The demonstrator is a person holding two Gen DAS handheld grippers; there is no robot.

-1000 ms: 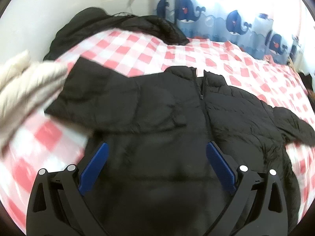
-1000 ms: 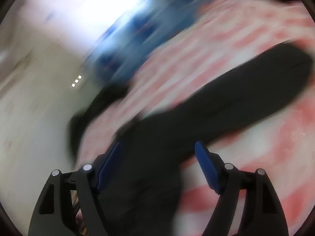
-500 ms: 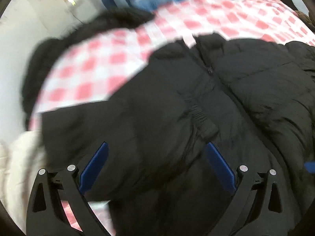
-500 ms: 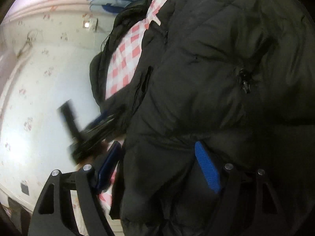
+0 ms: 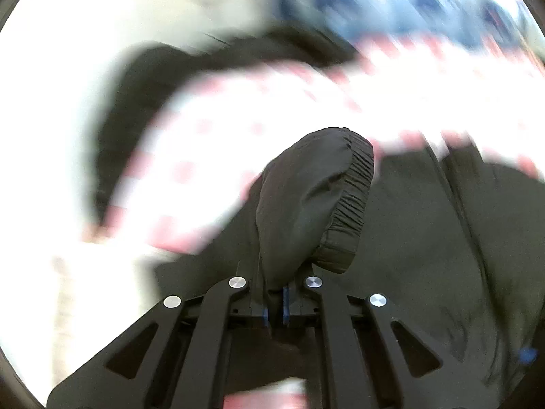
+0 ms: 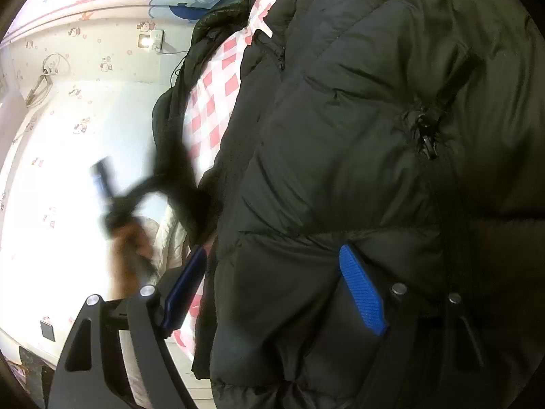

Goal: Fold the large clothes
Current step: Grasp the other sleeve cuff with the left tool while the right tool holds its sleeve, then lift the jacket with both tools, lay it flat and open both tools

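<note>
One black puffer jacket point(image 6: 374, 136) is lying spread across the checked bed point(image 6: 211, 109), ahead of both tools; judging by its quilting, it is handling soft, light and slippery. Left hand-held gripper point(image 5: 276, 310) is pinching the elastic sleeve cuff point(image 5: 327, 204), probably lifting it. Right hand-held gripper point(image 6: 272, 289) is gaping wide over the hem.

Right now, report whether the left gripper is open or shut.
Shut. In the left wrist view the left gripper has its blue pads nearly together, pinching the black jacket's sleeve cuff, which rises between them.
</note>
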